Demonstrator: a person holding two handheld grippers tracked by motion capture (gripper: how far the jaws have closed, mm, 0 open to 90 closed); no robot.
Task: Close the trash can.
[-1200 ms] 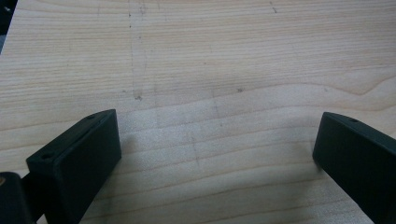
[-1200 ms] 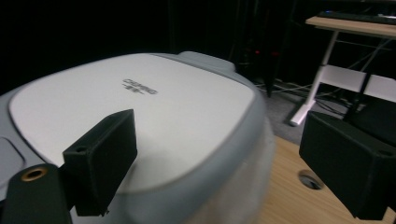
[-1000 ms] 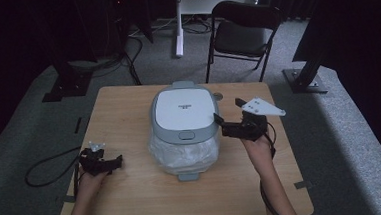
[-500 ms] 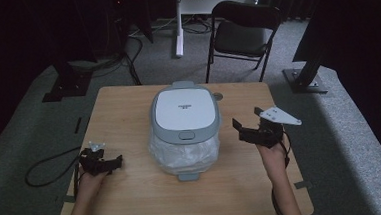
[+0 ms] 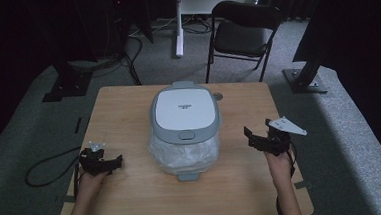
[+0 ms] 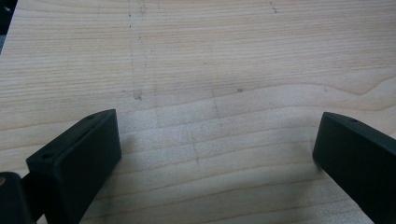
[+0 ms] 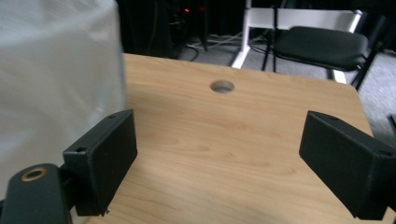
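1. Small lidded bin (image 5: 185, 119), grey rim, white flat lid, clear plastic liner (image 5: 184, 153) bulging below the lid on the near side. Stands mid-worktop (image 5: 133, 191), between the two grippers, touching neither. In the right gripper view its pale side (image 7: 56, 79) shows just beside the left-hand jaw.

2. Risk, judged: the liner is loose and crinkled; a jaw closing near the rim could catch film instead of the lid and drag it out or tear it.

3. Risk, judged: the bin looks light. A one-sided push from the right could slide or tip it towards the left, since nothing braces it there.

4. Right gripper (image 5: 260, 139): jaws spread wide, nothing between them, holding nothing. Carried above the worktop just right of the bin. Cable hole (image 7: 222, 86) in the worktop visible ahead of it.

5. Left gripper (image 5: 107, 163): jaws wide apart, empty, bare wood grain between them. Low over the worktop near its left edge, well apart from the bin.

6. Beyond: folding chair (image 5: 244, 34) past the far edge.
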